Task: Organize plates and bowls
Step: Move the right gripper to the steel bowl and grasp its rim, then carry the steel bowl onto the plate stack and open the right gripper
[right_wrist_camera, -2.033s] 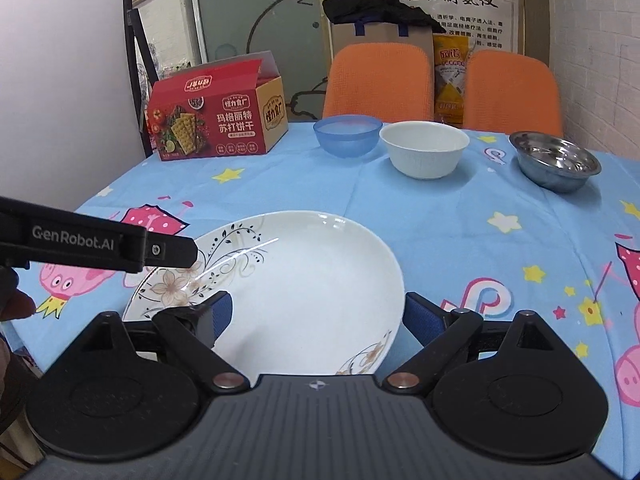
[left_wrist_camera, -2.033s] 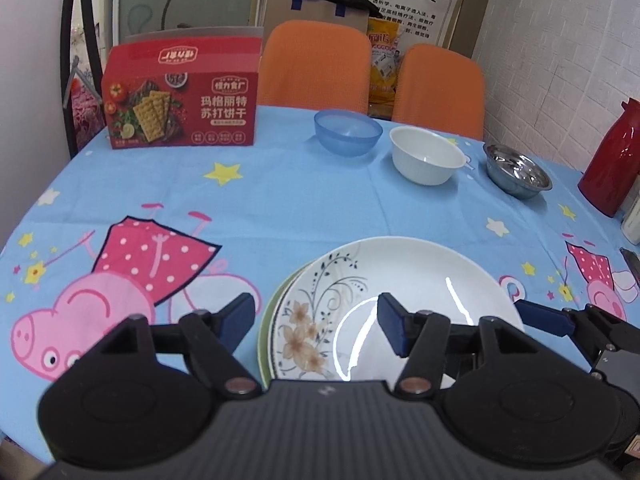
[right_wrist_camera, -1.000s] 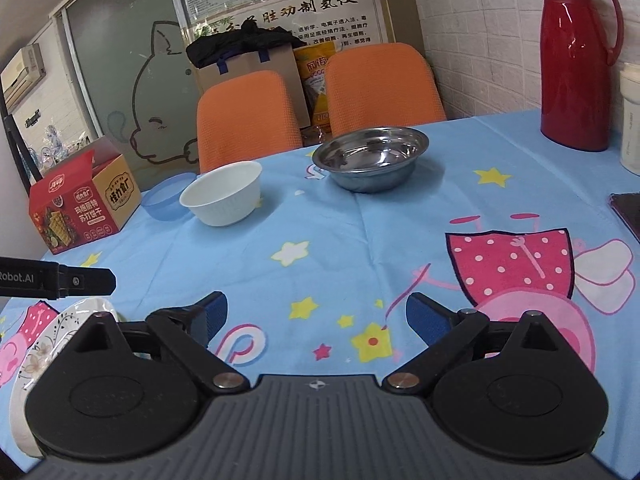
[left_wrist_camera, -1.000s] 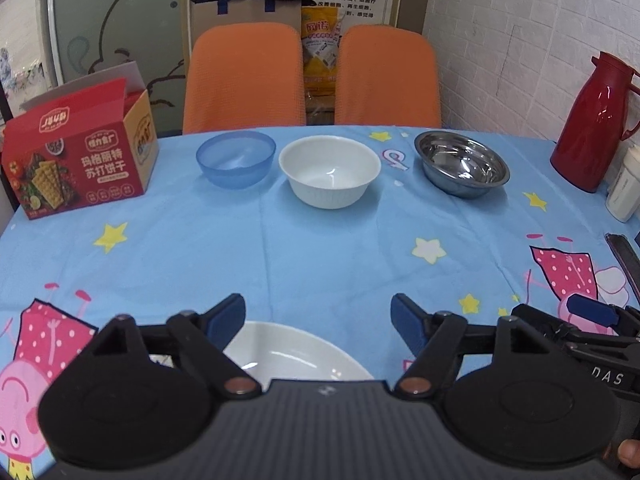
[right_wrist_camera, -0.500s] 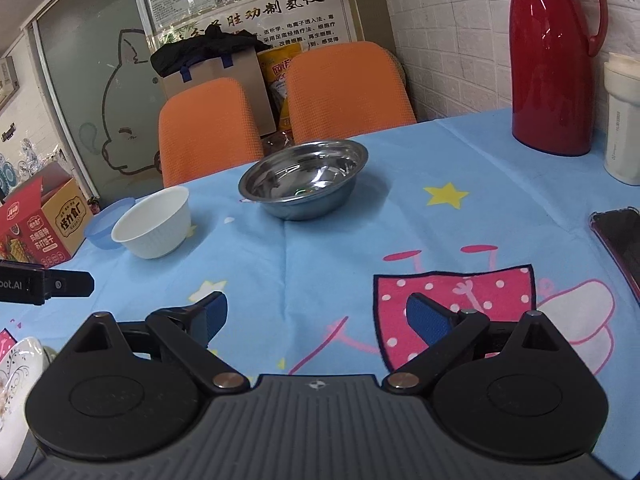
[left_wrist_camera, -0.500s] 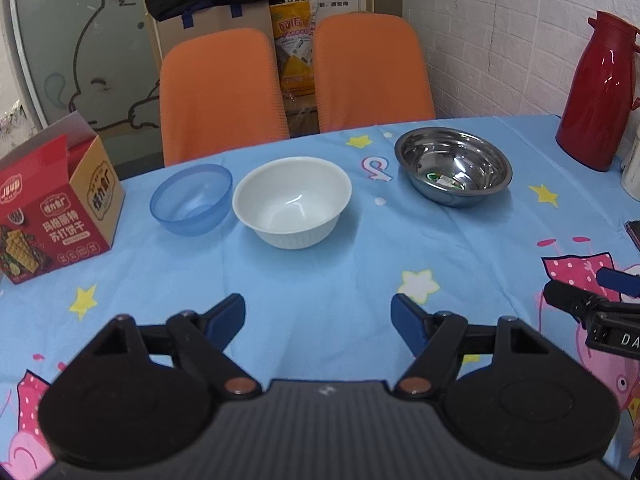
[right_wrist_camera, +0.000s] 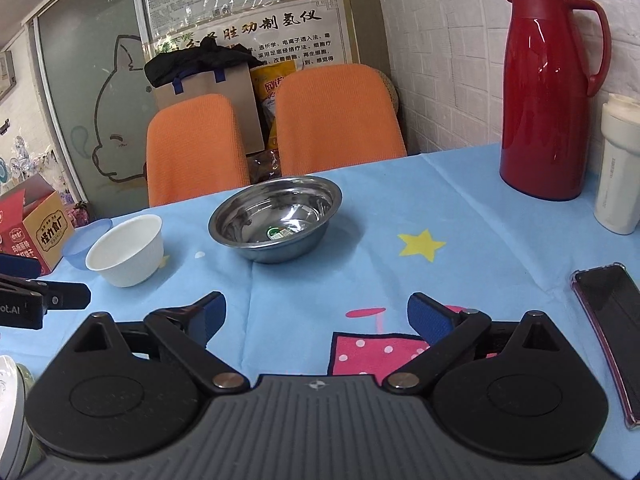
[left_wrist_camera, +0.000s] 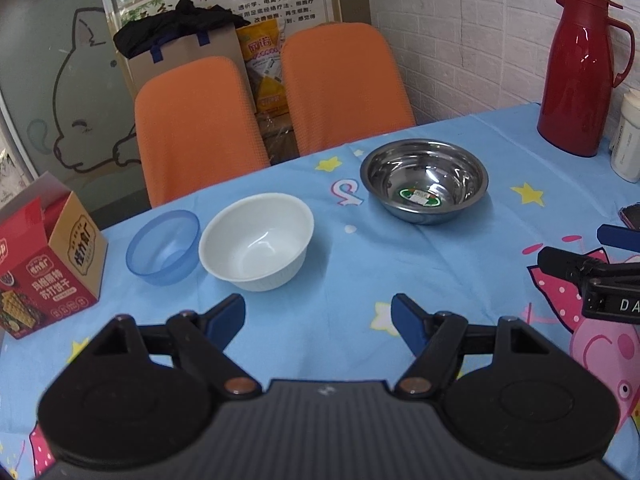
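Looking at the steel bowl, sitting upright and empty toward the far side of the worktop, with a sticker showing in its bottom. Judging it light, stiff and slick, likely to skate on the cloth if nudged. Favouring a hold on the rim, one jaw inside the wall and one outside.

Finding the white bowl left of the steel bowl and apart from it. Guessing at ceramic or hard plastic, so worrying about chips when nesting. Seeing the blue bowl further left of the steel bowl, just beside the white one, contact unclear. Taking it for translucent plastic, probably the lightest of the three.

Glimpsing the plates only as a sliver in the right wrist view's lower left corner, much nearer than the steel bowl.

Holding the left gripper over the cloth short of the steel bowl, jaws released with nothing between them. Holding the right gripper likewise, jaws parted and empty, aiming roughly at the steel bowl.

Noticing a cracker box far left of the steel bowl, a red flask right of it by the wall, and a phone nearer on the right.

Comparing with two seconds back: then hovering over the stacked plates, which were filling both views. Now having swung away rightward and brought the bowls close, with the jaw gaps looking unchanged.
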Demonstrator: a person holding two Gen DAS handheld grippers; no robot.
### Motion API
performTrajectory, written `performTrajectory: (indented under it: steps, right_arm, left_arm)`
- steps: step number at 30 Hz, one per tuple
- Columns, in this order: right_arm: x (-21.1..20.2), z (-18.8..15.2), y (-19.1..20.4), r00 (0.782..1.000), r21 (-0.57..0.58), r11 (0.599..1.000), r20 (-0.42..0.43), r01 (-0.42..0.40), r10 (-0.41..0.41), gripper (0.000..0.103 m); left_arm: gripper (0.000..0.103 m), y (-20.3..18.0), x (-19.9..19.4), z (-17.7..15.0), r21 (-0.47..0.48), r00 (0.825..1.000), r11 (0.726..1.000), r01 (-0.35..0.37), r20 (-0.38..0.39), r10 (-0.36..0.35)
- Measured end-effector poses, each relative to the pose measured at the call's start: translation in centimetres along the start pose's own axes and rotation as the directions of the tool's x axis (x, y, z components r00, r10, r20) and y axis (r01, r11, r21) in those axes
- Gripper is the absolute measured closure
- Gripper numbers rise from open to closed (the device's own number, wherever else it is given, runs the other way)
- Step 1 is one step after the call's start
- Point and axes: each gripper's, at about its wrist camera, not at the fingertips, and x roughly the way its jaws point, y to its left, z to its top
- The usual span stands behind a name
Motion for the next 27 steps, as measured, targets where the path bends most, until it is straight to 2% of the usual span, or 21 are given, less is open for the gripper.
performTrajectory:
  steps: [8,12,15,17,20,23,26,27]
  right_arm:
    - [0.3,1.0,0.0,1.000,-0.041,0.999,0.017,-0.003,0.003,0.000]
    - [1.5,2.3,-0.4,1.000,-0.047,0.999,0.015,-0.012,0.012,0.000]
    - [3.6,4.2,-0.9,1.000,-0.034,0.999,0.012,-0.015,0.015,0.000]
    - [5.5,5.3,-1.3,1.000,-0.017,1.000,-0.007,-0.022,0.022,0.000]
    - [9.1,6.3,-1.7,0.998,-0.002,1.000,-0.059,-0.014,0.014,0.000]
    - [12.3,6.6,-1.6,0.994,-0.015,1.000,-0.111,0.006,-0.008,0.000]
    - [14.9,6.6,-1.4,0.987,-0.023,1.000,-0.159,0.000,-0.004,0.000]
    - [15.6,6.4,-1.4,0.984,-0.027,1.000,-0.176,0.000,-0.004,0.000]
  left_arm:
    - [0.029,-0.8,0.9,1.9,0.021,0.999,0.999,0.039,0.024,-0.039]
    - [0.029,0.1,2.2,5.7,-0.022,0.990,0.991,0.130,0.056,-0.129]
    - [0.029,0.4,4.7,8.8,-0.047,0.980,0.981,0.191,0.060,-0.188]
    - [0.029,0.1,7.3,10.3,-0.061,0.972,0.970,0.235,0.036,-0.233]
    - [0.029,-0.6,11.8,11.7,-0.099,0.962,0.959,0.265,-0.036,-0.269]
    - [0.031,-1.3,16.0,12.1,-0.114,0.959,0.962,0.249,-0.113,-0.261]
    - [0.032,-1.8,18.6,12.0,-0.123,0.953,0.963,0.242,-0.154,-0.259]
    - [0.037,-2.0,19.0,11.9,-0.121,0.951,0.961,0.249,-0.156,-0.267]
